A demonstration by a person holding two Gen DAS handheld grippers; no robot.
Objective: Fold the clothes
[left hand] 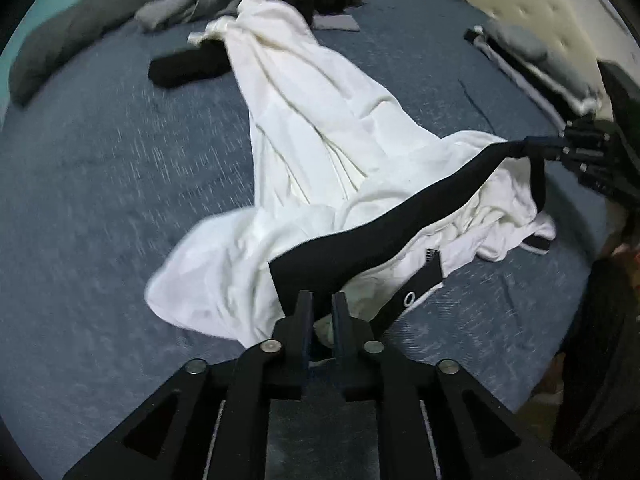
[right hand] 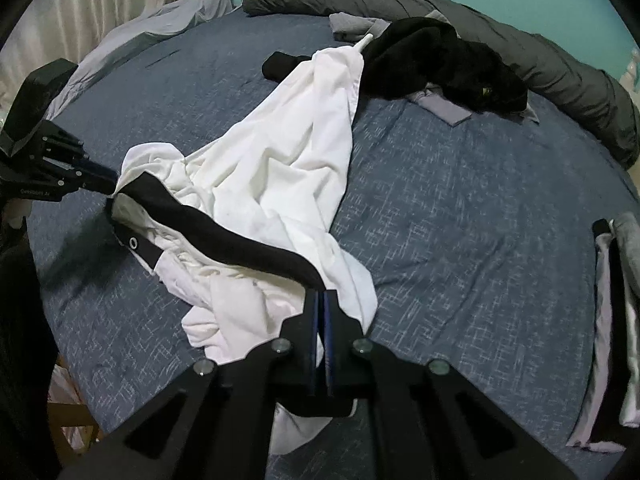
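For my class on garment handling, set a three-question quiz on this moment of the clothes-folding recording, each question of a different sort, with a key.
1. True or false: both tongs grip the black band of the white garment.
2. Multiple choice: the white garment lies on A) a wooden floor, B) a blue bedspread, C) a glass table.
3. Fill in: beyond the garment's far end lies a pile of ____ clothing.

Key:
1. True. The left tongs pinch one end of the band, the right tongs the other, and the band stretches between them.
2. B.
3. Black.
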